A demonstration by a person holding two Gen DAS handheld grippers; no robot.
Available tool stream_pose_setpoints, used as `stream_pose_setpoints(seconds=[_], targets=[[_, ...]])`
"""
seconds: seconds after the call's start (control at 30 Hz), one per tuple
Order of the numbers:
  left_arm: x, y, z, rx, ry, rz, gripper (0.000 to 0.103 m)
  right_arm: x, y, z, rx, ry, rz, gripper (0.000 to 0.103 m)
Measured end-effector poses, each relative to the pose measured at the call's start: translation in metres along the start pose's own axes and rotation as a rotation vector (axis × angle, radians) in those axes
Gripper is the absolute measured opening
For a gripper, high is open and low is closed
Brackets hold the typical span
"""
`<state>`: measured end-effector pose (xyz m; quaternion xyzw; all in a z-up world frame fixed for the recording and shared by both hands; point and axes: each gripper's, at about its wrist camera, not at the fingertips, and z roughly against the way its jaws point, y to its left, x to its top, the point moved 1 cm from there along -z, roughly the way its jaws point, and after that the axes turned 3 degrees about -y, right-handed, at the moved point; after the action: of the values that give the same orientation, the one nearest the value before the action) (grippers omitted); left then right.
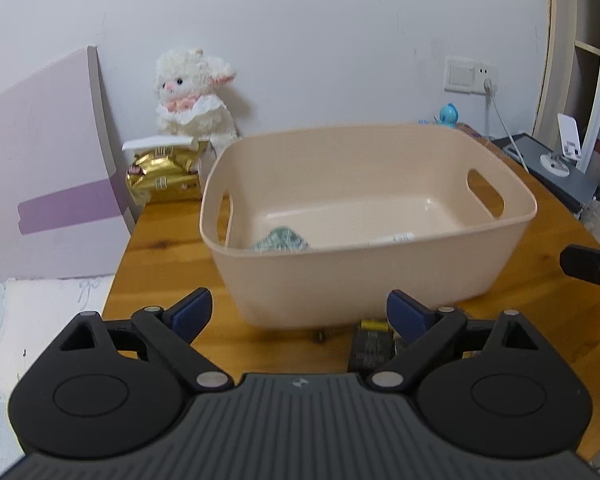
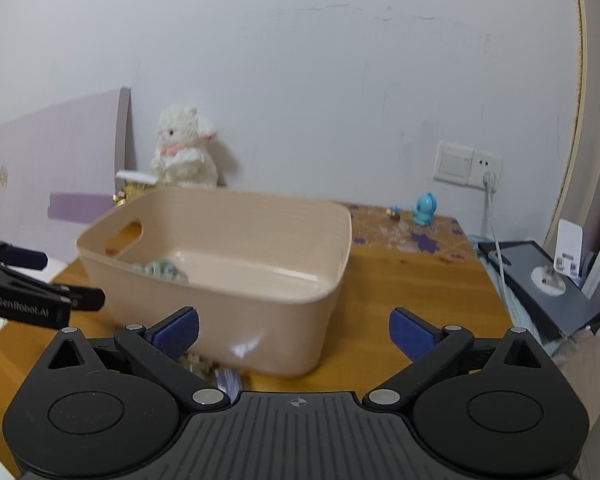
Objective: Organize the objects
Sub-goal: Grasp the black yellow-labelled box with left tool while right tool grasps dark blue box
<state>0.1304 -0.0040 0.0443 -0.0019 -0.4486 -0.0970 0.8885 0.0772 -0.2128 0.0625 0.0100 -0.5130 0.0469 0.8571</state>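
While the beige basket [image 1: 364,216] sits mid-table [image 1: 160,264] with only a greenish crumpled cloth item [image 1: 282,240] and a thin white strip [image 1: 392,238] inside, the sorting looks barely started. Most of the basket floor is bare.

Left to do, by my read: a dark boxy item with a yellow end [image 1: 370,344] lies on the table just in front of the basket, under the left hand-held gripper [image 1: 300,314]. In the right wrist view some small blurry bits [image 2: 216,372] lie by the basket's near wall, too blurred to name.

Left hand-held gripper: jaws wide apart, holding nothing. Right hand-held gripper [image 2: 294,332]: also spread apart and empty. Both hover near the basket's front side.

Around:
- white plush toy [image 1: 196,92] against the wall
- gold packet [image 1: 164,176] with a white card on it, just left of the basket
- small blue figurine [image 2: 425,210] at the back
- cable [image 2: 494,232] from the wall socket [image 2: 488,166]
- dark tablet-like device [image 2: 540,284] off the right edge

Nothing blocks the basket opening; its tall front wall stands between both grippers and the inside.
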Motion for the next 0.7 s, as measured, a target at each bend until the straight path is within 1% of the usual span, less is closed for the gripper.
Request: stream_pose_setpoints(seconds=[0.23, 0.47, 0.57, 0.7], targets=[[-0.028, -0.004, -0.006, 0.001, 0.058, -0.014, 0.095, -0.029, 0.000, -0.004, 0.003, 0.071, 0.023, 0.103], [-0.046, -0.009, -0.021, -0.007, 0.111, -0.031, 0.095, -0.051, 0.005, -0.020, 0.021, 0.138, 0.029, 0.103], [-0.051, -0.012, -0.030, -0.016, 0.129, -0.034, 0.095, -0.059, 0.005, -0.031, 0.033, 0.164, 0.034, 0.103], [-0.050, -0.016, -0.040, -0.037, 0.129, -0.021, 0.095, -0.066, 0.004, -0.048, 0.042, 0.200, 0.026, 0.103]])
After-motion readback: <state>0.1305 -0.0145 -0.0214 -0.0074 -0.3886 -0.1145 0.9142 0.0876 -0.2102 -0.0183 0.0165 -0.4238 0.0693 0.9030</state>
